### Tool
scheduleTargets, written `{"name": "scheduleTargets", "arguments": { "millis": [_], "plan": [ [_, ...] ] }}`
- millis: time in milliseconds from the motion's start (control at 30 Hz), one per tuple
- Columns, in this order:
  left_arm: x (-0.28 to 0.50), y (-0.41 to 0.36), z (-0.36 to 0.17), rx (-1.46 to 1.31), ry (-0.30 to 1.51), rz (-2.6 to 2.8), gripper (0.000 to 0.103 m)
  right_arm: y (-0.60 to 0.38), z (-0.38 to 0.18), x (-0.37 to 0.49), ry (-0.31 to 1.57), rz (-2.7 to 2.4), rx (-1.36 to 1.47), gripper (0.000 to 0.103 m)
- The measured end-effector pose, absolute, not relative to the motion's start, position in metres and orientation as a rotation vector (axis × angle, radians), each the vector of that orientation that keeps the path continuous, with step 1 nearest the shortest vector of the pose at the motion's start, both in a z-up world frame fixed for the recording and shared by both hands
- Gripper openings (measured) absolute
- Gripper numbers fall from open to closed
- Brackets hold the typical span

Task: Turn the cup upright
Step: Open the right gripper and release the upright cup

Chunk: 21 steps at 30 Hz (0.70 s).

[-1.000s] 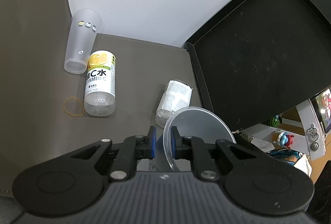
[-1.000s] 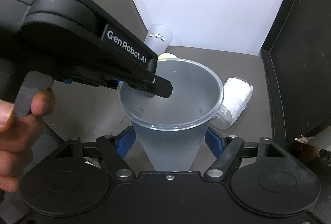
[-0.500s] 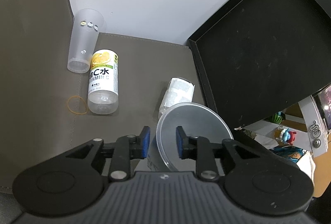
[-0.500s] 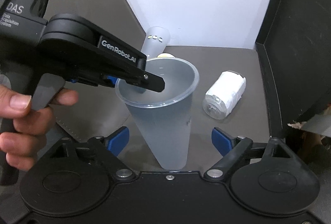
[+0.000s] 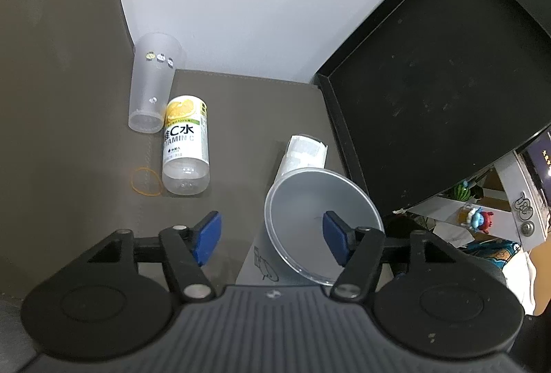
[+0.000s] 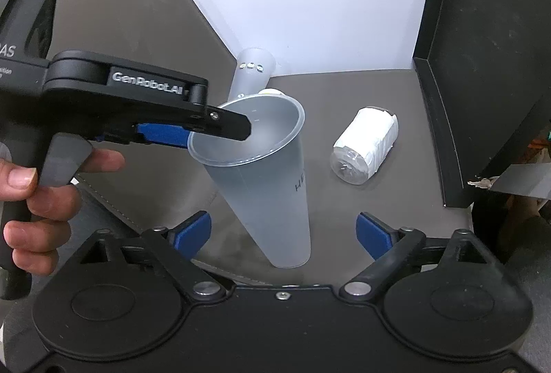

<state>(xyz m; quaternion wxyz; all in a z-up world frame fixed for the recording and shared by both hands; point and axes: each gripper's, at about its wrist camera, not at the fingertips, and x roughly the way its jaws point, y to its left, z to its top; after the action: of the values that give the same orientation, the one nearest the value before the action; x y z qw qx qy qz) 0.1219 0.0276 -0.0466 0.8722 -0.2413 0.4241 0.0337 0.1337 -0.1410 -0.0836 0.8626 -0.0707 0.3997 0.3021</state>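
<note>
Both grippers released, two cups (image 6: 265, 187), two bottles (image 5: 185, 145)

Black left gripper (image 6: 206, 128) marked "GenRobot.AI", blue pads (image 6: 162, 135), bare-skinned hand (image 6: 38, 200) on grey trigger

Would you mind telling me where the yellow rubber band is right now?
In the left wrist view, the rubber band lies flat on the grey-brown surface at lower left, just left of the lying vitamin C bottle.

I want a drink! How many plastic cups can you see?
2. One tall frosted plastic cup stands upright in front, between the open jaws of both grippers. One clear plastic cup lies on its side at the back by the white wall. No others show.
</note>
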Motion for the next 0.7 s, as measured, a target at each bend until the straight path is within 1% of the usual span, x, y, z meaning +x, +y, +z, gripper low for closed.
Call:
{"name": "scheduleTargets", "arguments": {
  "millis": [100,167,400,533,700],
  "plan": [
    [0.114,0.028,-0.039,-0.488,0.876,0.074,0.067,-0.142,-0.082,0.132,0.835,0.628,-0.142,0.094],
    [0.109,0.028,-0.036,-0.480,0.872,0.075,0.070,-0.144,-0.081,0.132,0.832,0.627,-0.129,0.097],
    [0.092,0.027,-0.029,-0.436,0.871,0.087,0.073,-0.156,-0.074,0.128,0.839,0.609,-0.066,0.100],
    [0.078,0.025,-0.021,-0.413,0.854,0.089,0.078,-0.165,-0.068,0.125,0.821,0.587,-0.032,0.103],
    [0.062,0.019,-0.016,-0.380,0.851,0.091,0.081,-0.174,-0.060,0.119,0.803,0.571,-0.009,0.103]
  ]
}}
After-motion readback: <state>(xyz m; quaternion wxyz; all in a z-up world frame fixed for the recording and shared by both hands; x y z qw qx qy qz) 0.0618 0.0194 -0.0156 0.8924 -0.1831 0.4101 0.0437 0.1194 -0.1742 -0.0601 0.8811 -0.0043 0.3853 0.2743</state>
